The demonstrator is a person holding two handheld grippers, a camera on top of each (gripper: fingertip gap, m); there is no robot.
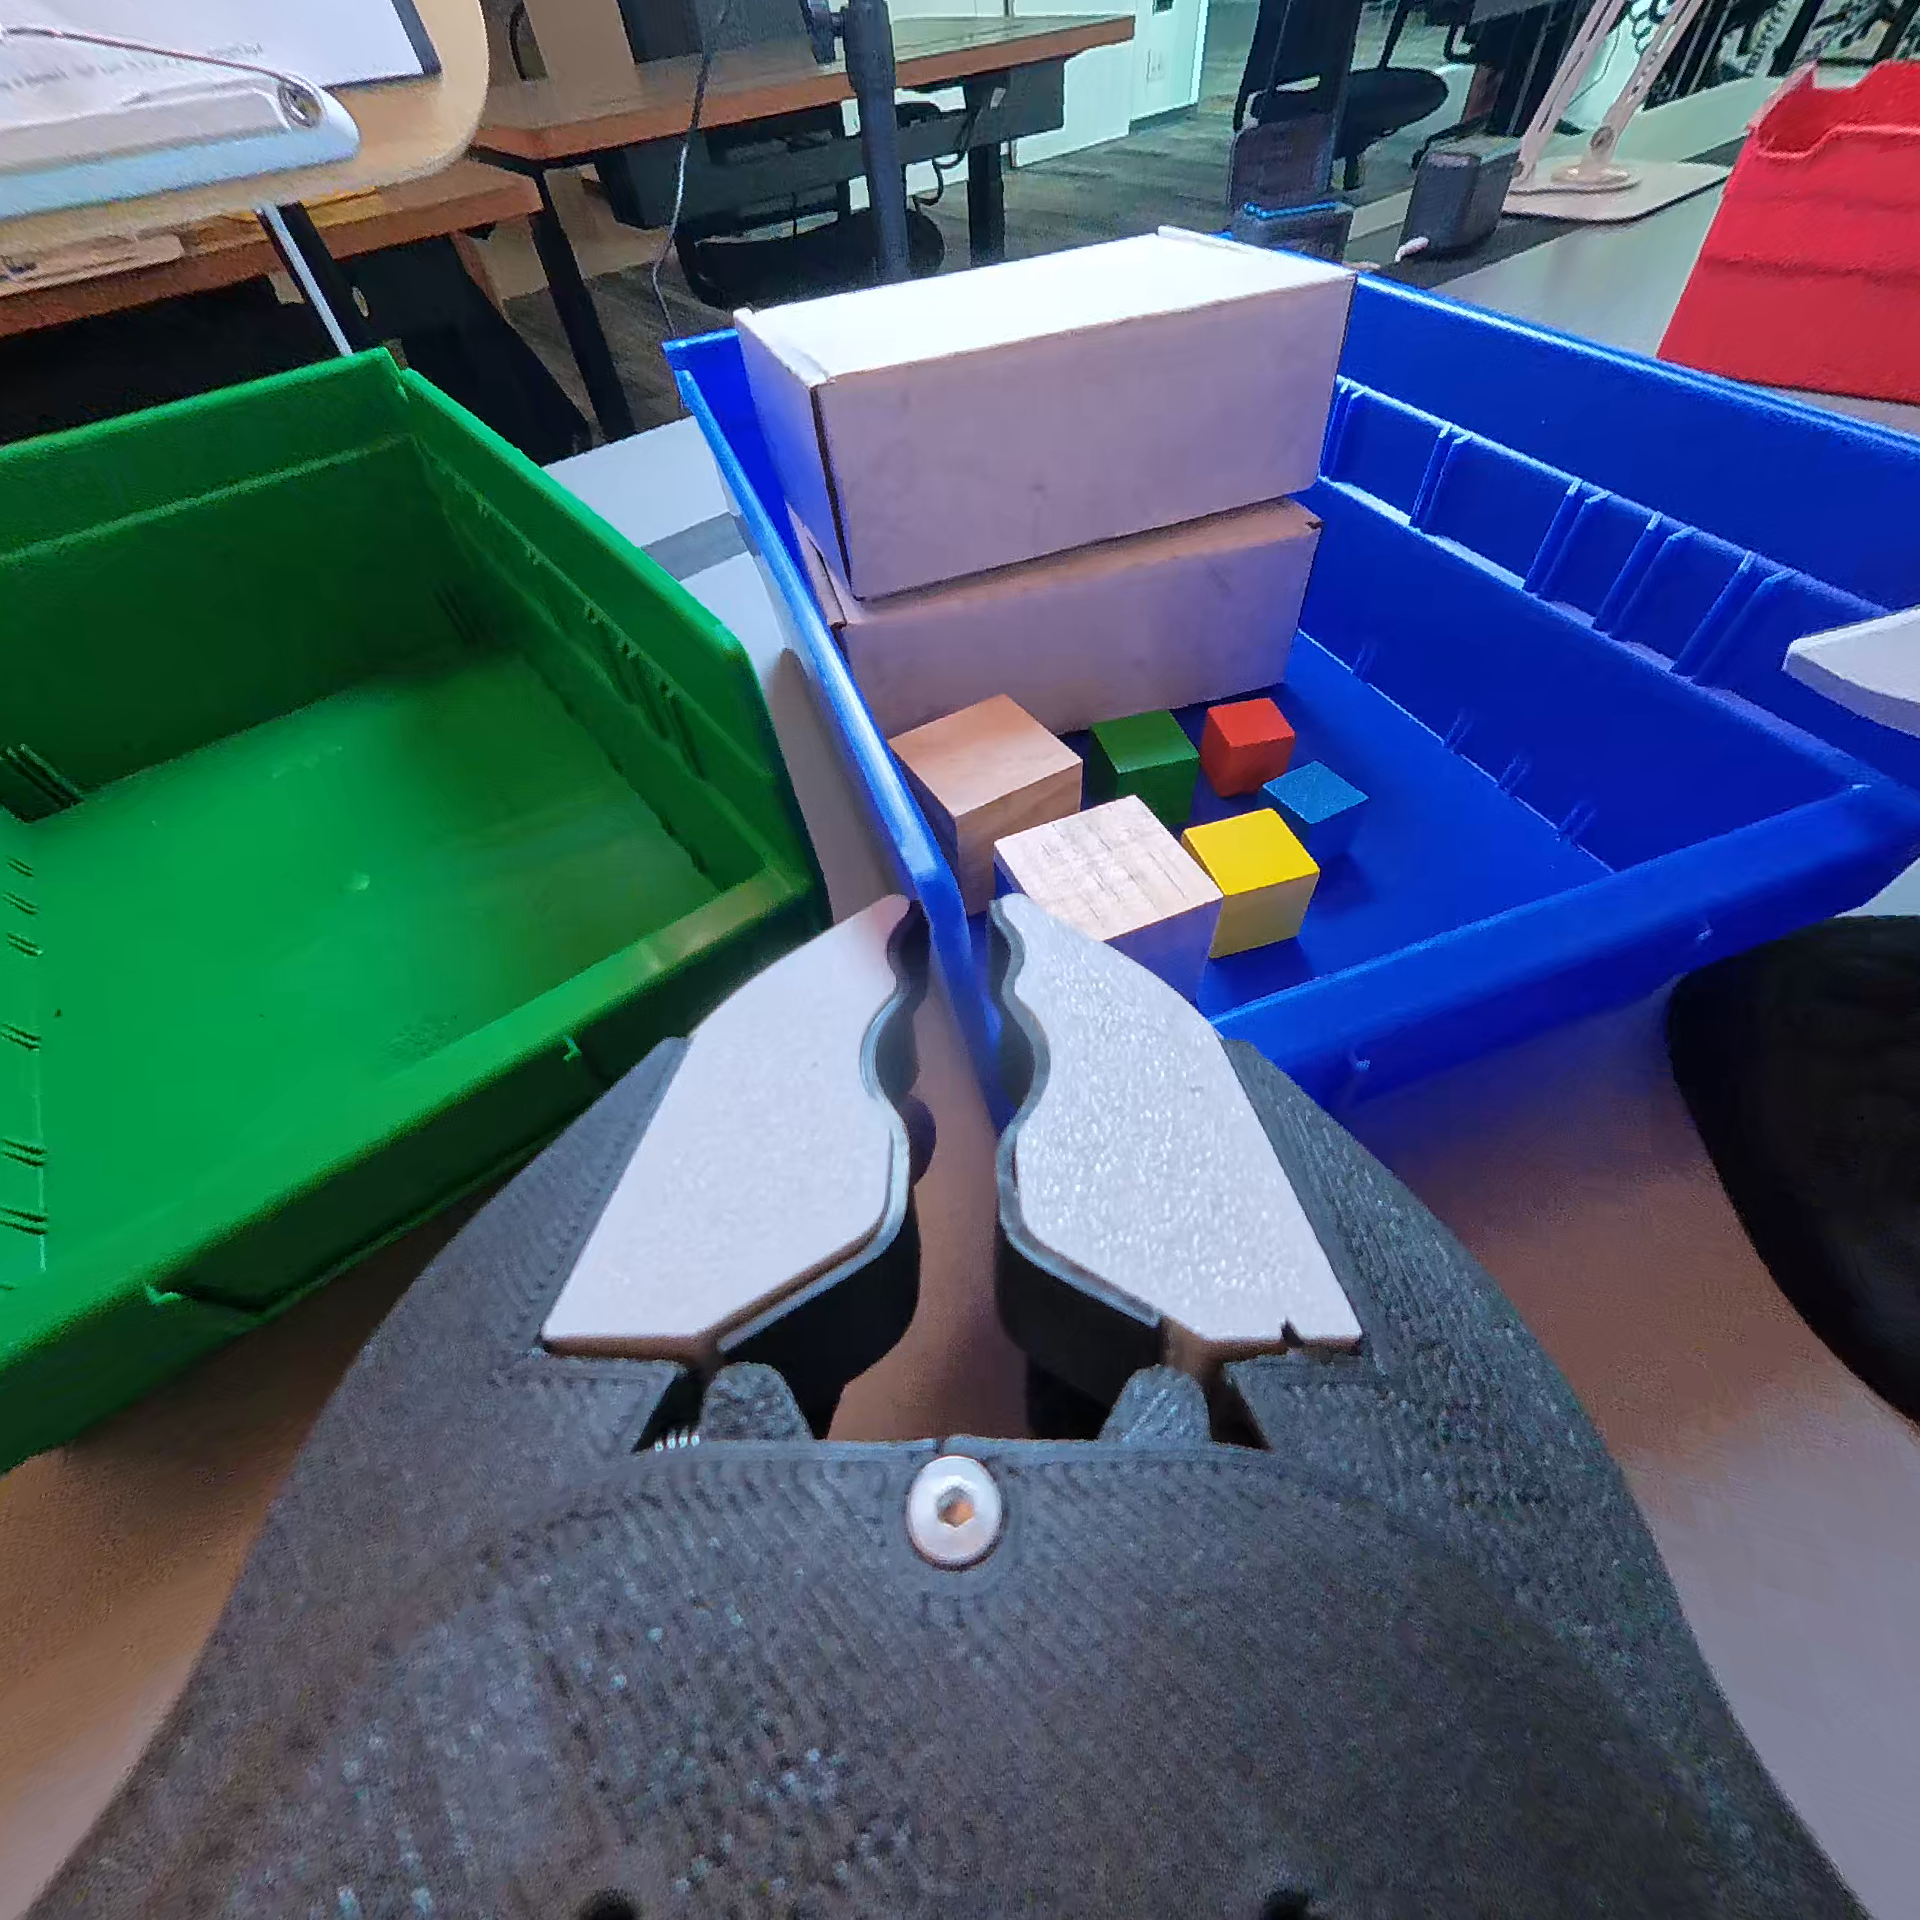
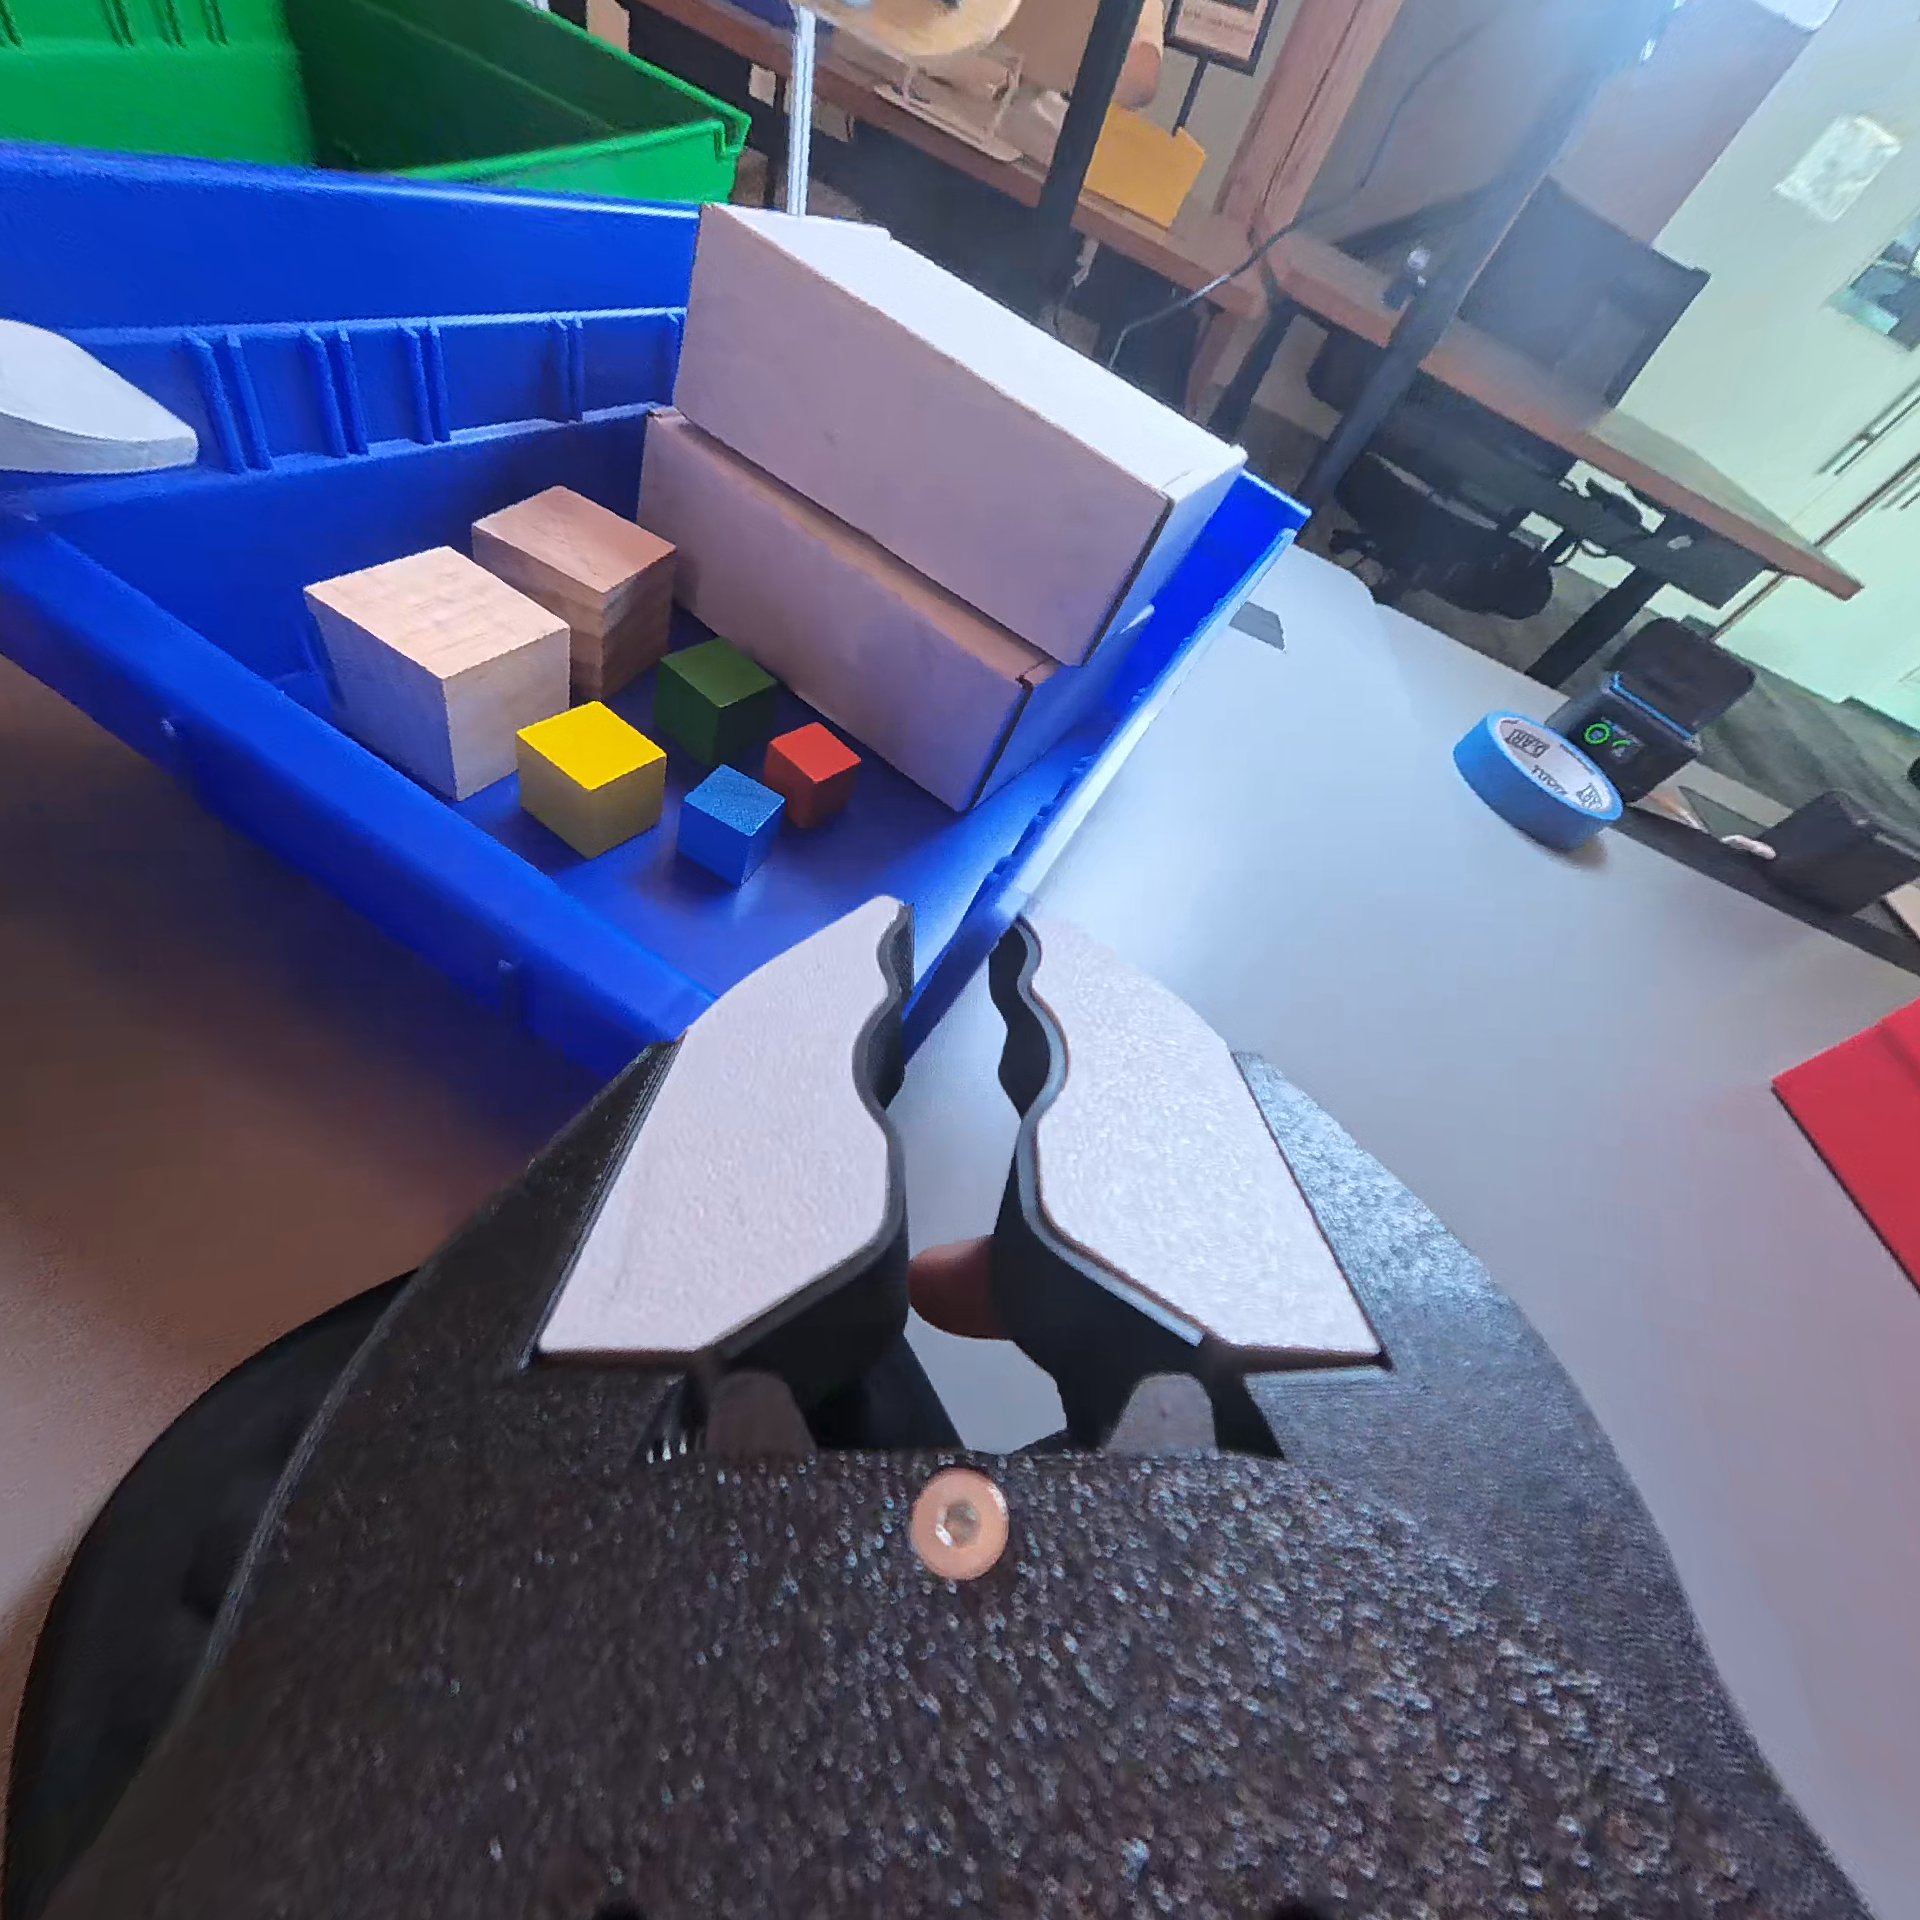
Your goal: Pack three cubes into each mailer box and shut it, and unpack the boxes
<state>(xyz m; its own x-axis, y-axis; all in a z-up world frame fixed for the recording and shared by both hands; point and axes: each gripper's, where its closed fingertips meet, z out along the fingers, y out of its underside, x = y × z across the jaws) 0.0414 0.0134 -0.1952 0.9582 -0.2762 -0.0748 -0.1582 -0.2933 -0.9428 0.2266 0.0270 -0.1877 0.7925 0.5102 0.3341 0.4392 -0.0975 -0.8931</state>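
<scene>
A blue bin (image 1: pixel 1558 852) holds two shut white mailer boxes, the upper box (image 1: pixel 1060 416) stacked on the lower box (image 1: pixel 1070 623). In front of them lie a dark wooden cube (image 1: pixel 987 779), a pale wooden cube (image 1: pixel 1101 862), and small green (image 1: pixel 1143 753), red (image 1: pixel 1247 740), blue (image 1: pixel 1314 795) and yellow (image 1: pixel 1252 873) cubes. My left gripper (image 1: pixel 951 914) hovers over the bin's left wall near its front corner, jaws almost together and empty. My right gripper (image 2: pixel 951 925) hovers over the bin's right wall (image 2: pixel 1049 831) near the front corner, jaws likewise almost together and empty.
An empty green bin (image 1: pixel 343 831) stands left of the blue one. A red bin (image 1: pixel 1829 229) is at the far right. A roll of blue tape (image 2: pixel 1538 779) and a small black device (image 2: pixel 1642 717) lie on the grey table (image 2: pixel 1299 987) to the right. Left tips to right tips: about 20 centimeters.
</scene>
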